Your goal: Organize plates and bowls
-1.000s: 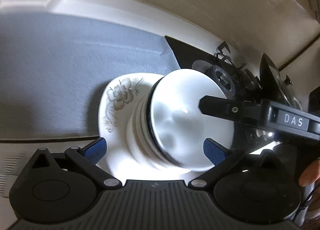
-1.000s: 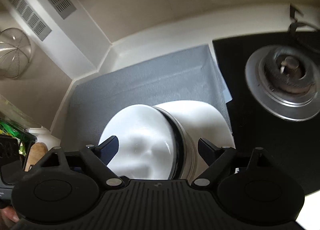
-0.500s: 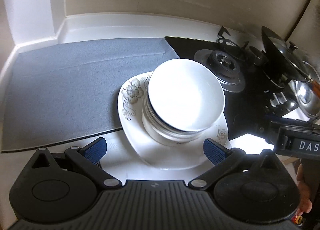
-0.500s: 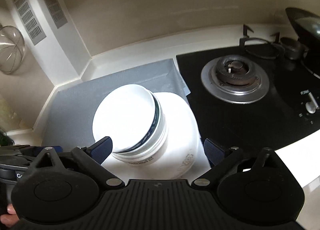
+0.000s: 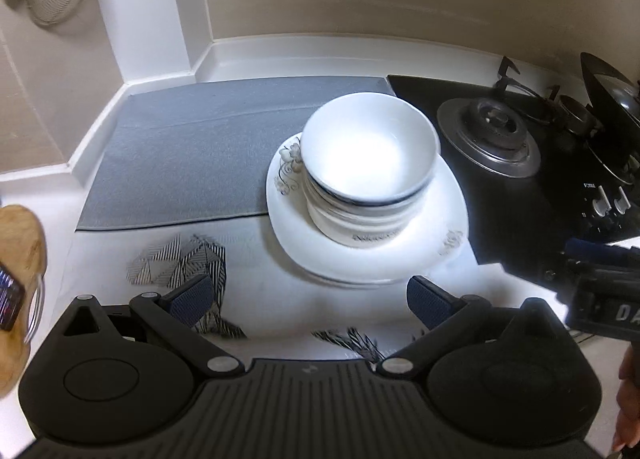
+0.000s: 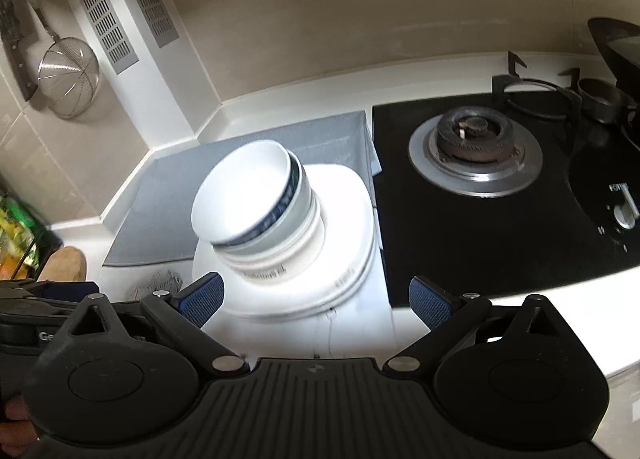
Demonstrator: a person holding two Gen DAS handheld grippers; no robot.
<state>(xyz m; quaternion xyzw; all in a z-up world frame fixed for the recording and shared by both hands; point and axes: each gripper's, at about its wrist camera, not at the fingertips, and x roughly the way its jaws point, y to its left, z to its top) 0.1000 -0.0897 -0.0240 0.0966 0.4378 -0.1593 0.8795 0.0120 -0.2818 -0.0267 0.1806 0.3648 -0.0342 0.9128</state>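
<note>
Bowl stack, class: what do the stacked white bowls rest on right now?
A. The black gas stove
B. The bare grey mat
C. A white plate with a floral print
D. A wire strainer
C: the bowl stack sits on the white floral plate, which lies partly over the grey mat beside the black stove; both grippers are open and clear of it.

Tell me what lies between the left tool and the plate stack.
Left wrist view: only bare white countertop separates the open left tool from the plate stack.
</note>
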